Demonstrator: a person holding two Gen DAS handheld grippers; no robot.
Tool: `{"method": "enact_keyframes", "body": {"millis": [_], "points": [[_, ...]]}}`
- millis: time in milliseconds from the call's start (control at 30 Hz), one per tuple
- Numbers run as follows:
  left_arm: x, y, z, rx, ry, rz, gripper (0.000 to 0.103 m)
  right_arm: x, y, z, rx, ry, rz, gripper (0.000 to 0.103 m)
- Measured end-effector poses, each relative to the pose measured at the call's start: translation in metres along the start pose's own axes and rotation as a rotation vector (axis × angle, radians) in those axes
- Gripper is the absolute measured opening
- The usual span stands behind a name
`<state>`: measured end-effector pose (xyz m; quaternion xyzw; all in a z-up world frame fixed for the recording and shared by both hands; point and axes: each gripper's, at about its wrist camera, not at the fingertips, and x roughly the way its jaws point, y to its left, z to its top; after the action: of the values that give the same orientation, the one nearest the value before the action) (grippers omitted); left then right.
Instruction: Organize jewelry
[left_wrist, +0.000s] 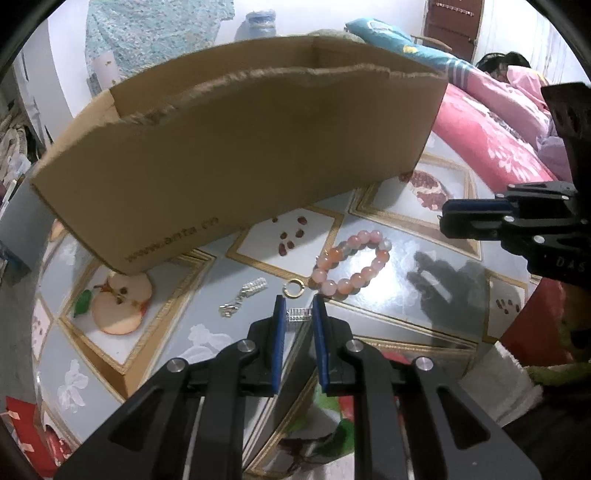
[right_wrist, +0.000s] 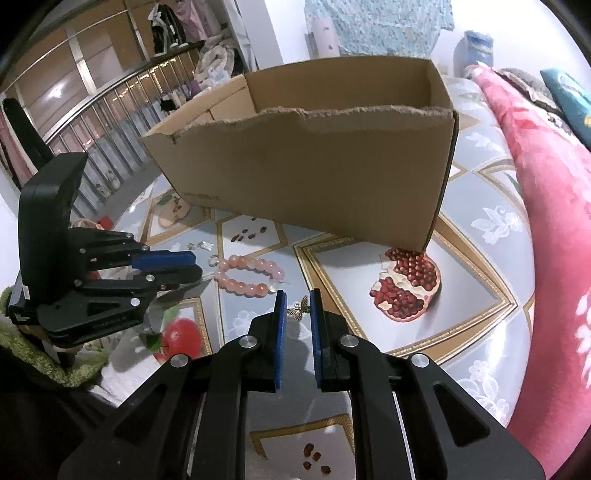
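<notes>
Jaws of the left gripper (left_wrist: 299, 314) stood narrow around a small silver ring (left_wrist: 297, 314), its blue pads right at the ring's ends. The right gripper (right_wrist: 298, 309) was likewise narrow, a butterfly charm (right_wrist: 300, 306) between its pads; whether they pressed it could not be told. Just beyond lay a gold ring (left_wrist: 293, 287), a silver chain (left_wrist: 243, 296) and a pink bead bracelet (left_wrist: 351, 262) on the fruit-print tablecloth (left_wrist: 388, 295). Farther back stood an open cardboard box (left_wrist: 236, 147).
</notes>
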<state>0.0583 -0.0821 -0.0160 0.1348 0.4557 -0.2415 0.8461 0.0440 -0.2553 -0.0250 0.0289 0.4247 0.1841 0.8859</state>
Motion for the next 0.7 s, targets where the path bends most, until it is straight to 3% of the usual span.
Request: {"method": "enact_keyframes", "body": {"millis": [200, 467, 567, 700], "points": [[-0.038, 0.014, 0.015, -0.032, -0.096, -0.017, 0.014, -0.011, 0.006, 0.016, 0.006, -0.045, 0.026, 0.010], [-0.082, 0.032, 0.068, -0.041, -0.266, -0.101, 0.014, -0.033, 0.019, 0.074, -0.029, -0.201, 0.027, 0.011], [-0.071, 0.040, 0.090, -0.049, -0.265, -0.067, 0.014, -0.025, 0.012, 0.096, 0.004, -0.198, 0.017, 0.011], [-0.038, 0.063, 0.116, -0.119, -0.207, -0.065, 0.014, -0.005, 0.003, 0.123, 0.029, -0.158, 0.001, 0.011]]}}
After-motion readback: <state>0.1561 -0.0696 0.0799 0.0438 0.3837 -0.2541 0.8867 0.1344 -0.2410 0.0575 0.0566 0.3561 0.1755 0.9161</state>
